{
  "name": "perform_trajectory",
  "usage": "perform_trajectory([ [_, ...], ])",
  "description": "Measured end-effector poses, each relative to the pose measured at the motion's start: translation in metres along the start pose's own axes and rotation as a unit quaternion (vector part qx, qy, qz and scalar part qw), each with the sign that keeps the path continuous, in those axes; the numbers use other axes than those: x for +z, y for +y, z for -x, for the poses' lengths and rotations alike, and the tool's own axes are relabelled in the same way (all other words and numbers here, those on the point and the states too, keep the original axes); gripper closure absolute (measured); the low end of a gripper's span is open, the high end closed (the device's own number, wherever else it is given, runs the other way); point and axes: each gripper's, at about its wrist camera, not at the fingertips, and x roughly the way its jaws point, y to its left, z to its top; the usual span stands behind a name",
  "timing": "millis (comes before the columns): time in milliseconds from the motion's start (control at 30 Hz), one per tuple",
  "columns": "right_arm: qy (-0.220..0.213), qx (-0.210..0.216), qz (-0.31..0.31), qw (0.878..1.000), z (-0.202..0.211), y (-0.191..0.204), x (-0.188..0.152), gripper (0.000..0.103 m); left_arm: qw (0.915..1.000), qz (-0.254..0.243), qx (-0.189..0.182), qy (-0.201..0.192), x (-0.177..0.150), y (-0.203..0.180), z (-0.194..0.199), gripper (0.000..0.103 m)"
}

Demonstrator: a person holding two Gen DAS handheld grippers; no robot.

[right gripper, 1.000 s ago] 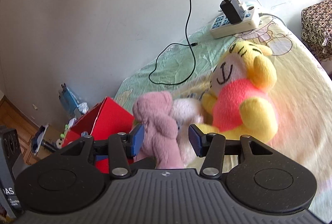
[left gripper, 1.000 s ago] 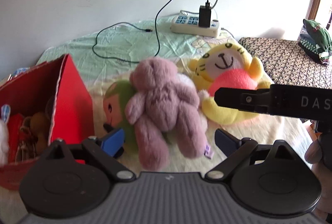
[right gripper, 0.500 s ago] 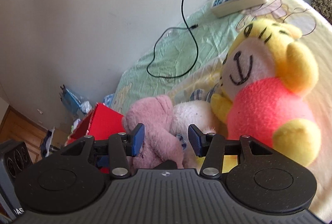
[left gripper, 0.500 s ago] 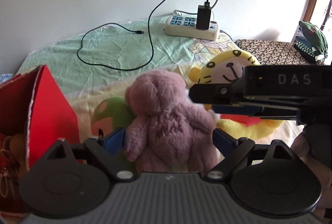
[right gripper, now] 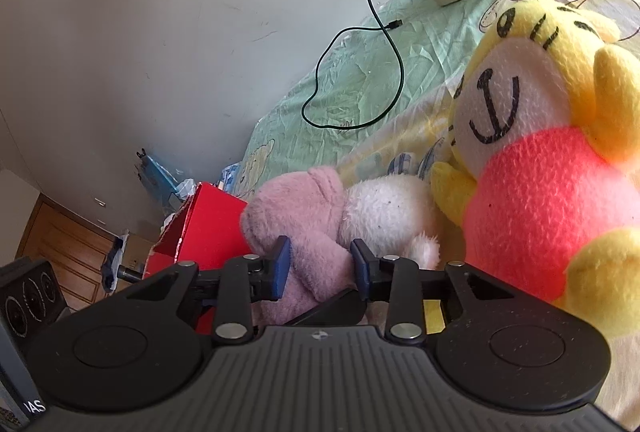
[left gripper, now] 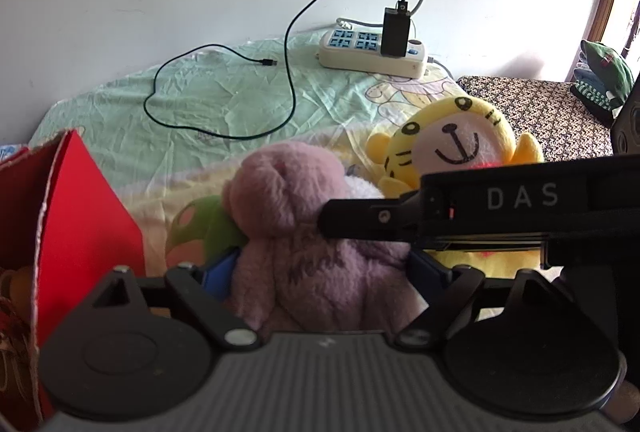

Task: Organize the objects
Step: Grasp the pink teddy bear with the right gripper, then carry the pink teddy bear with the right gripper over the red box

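A pink plush bear [left gripper: 304,232] lies face down on the bed, over a green-headed doll [left gripper: 204,224] and a white plush [right gripper: 384,212]. My left gripper [left gripper: 324,272] is open with its blue pads on either side of the bear's body. My right gripper [right gripper: 320,268] is open around the bear's arm [right gripper: 316,264] and reaches across the left wrist view [left gripper: 460,212]. A yellow tiger plush with a pink body [right gripper: 552,160] lies to the right. A red box [left gripper: 76,216] with toys inside stands at the left.
A white power strip [left gripper: 372,52] with a black charger and a looping black cable [left gripper: 224,100] lies at the back by the wall. A patterned stool [left gripper: 536,112] with folded clothes [left gripper: 604,76] stands at the right. The bed edge is beside the red box.
Both grippers have moved forward and closer onto the pink bear. The left pads now flank its body and the right pads now sit around its arm.
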Motion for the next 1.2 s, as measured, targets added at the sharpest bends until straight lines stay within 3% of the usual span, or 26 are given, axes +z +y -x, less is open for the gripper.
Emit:
perform_trajectory([
  [767, -0.029, 0.021, 0.027, 0.999, 0.055, 0.043, -0.036, 0.068, 0.9982, 0.001, -0.016, -0.057, -0.022, -0.017, 0.082, 0.02],
  [1200, -0.038, 0.067, 0.057, 0.995, 0.067, 0.074, -0.053, 0.068, 0.9946, 0.016, 0.013, -0.102, -0.038, -0.019, 0.133, 0.02],
])
